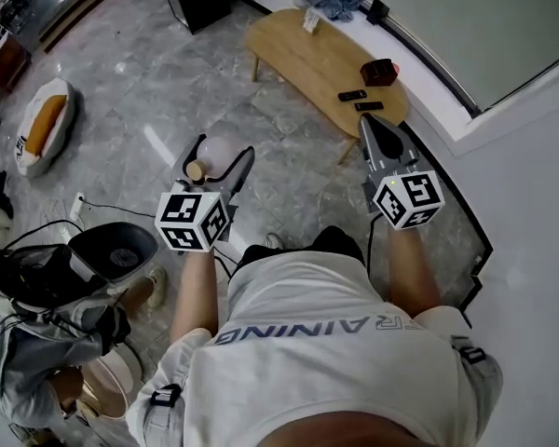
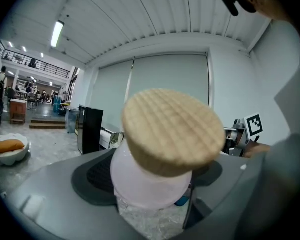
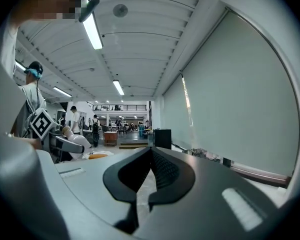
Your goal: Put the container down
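Left gripper [image 1: 222, 154] is clamping the container [image 2: 150, 186]: pale pink translucent body, 1 round light-wood lid [image 2: 172, 129], tilting. It's hanging in the air above the grey floor [image 1: 168, 91]. Right gripper [image 3: 151, 151] jaws are pressing together, nothing between. Shirt [image 1: 335, 371] print is showing "AINING".

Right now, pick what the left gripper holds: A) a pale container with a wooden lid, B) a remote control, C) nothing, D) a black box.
A: the left gripper is shut on the container, whose wooden lid fills its view.
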The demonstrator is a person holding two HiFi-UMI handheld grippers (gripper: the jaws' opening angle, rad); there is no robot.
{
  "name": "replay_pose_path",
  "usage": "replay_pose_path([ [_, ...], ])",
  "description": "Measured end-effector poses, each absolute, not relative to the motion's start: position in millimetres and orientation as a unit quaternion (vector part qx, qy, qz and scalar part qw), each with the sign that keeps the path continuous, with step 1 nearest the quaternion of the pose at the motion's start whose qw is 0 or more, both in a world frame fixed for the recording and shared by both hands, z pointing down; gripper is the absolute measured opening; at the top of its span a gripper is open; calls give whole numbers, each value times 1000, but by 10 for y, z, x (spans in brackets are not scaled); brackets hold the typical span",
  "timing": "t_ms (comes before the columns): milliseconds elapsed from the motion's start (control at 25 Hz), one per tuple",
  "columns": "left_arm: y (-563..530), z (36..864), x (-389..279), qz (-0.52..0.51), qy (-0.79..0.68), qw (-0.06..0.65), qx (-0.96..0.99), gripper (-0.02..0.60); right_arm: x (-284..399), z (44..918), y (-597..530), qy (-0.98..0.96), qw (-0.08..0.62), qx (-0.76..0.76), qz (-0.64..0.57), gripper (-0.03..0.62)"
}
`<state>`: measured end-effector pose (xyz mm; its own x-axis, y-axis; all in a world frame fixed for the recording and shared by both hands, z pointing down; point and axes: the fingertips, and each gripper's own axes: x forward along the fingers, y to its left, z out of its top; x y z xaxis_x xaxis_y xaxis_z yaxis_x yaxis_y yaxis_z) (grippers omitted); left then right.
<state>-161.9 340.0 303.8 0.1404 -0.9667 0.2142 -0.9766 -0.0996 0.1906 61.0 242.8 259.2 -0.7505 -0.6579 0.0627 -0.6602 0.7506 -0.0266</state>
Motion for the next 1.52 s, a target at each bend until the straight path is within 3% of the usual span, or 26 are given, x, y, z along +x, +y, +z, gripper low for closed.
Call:
replay_pose_path([
  [800,2102,3224,-2724,31,-679,168,714,407,-653,2837,794,-951,30,302,60,14],
  [1520,-708,3358,-2284,69,-625,192,753,407,-65,3087,-1760,-927,26,360,106,14],
])
